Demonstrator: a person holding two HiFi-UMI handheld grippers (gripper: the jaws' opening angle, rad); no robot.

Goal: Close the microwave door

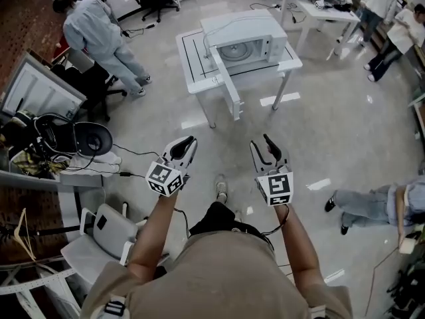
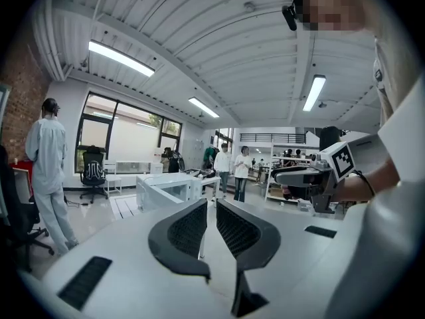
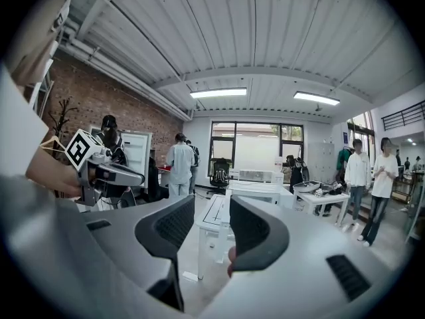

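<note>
A white microwave (image 1: 247,37) stands on a white table (image 1: 194,64) across the floor ahead of me. Its door (image 1: 230,90) is swung wide open and juts out over the table's front edge toward me. Both grippers hang at chest height, well short of the table and touching nothing. My left gripper (image 1: 182,149) has only a narrow gap between its jaws, and nothing is in it. My right gripper (image 1: 269,153) is open wider and also empty. The microwave (image 2: 165,189) appears small beyond the left jaws, and the table (image 3: 214,219) shows between the right jaws.
A person in pale clothes (image 1: 99,28) stands left of the table beside office chairs. A white chair (image 1: 109,230) and floor cables (image 1: 133,155) lie near my left. A second table (image 1: 320,8) and standing people are at the back right. Someone's legs (image 1: 368,201) stretch in from the right.
</note>
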